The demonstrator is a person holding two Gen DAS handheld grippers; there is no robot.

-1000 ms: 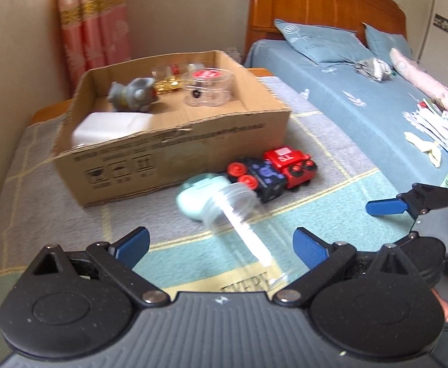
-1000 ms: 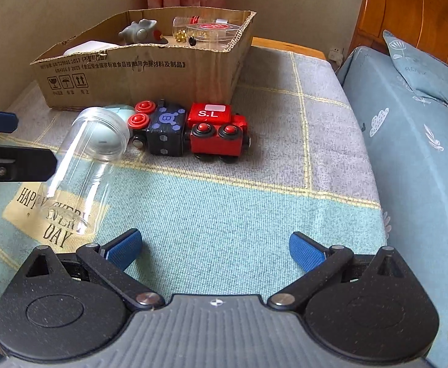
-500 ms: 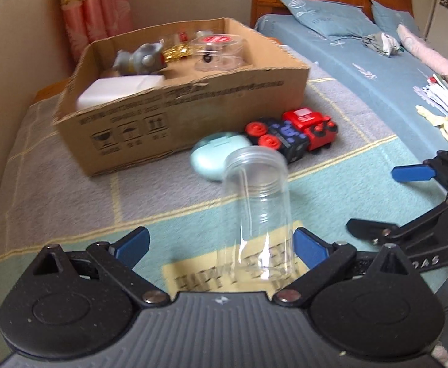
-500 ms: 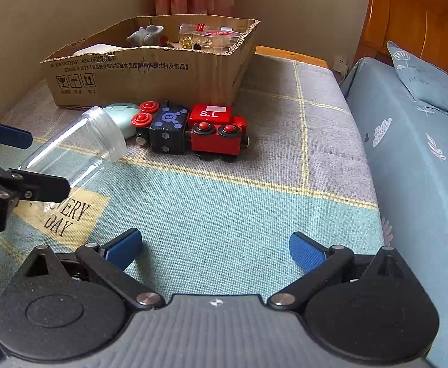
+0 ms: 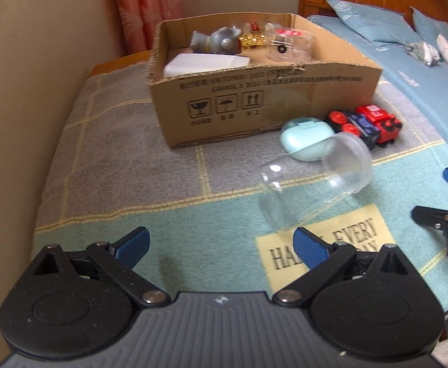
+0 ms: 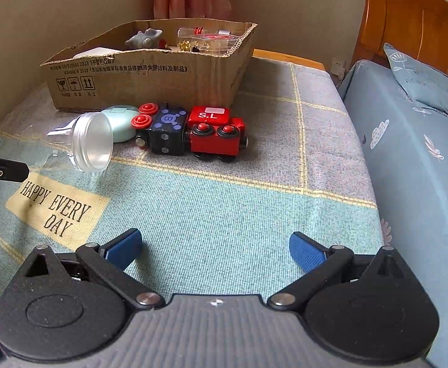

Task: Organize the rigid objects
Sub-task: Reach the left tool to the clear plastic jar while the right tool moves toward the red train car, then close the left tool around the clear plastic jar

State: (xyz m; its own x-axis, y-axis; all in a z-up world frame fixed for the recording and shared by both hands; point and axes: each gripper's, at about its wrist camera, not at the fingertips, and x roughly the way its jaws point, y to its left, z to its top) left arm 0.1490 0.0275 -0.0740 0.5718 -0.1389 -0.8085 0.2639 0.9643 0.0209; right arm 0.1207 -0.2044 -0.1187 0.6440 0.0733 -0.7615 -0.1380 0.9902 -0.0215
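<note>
both claws [image 5: 221, 245] [image 6: 214, 247] wide, empty, over bare blanket [image 6: 224, 202]; clear jar [image 5: 313, 181] sideways near box [image 5: 254, 104]

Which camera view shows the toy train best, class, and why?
The right wrist view: the toy train sits near the middle, side-on, with its wheels and the "S.L" label readable. In the left wrist view the train is far off to the right, smaller, and partly hidden behind the clear jar.
</note>
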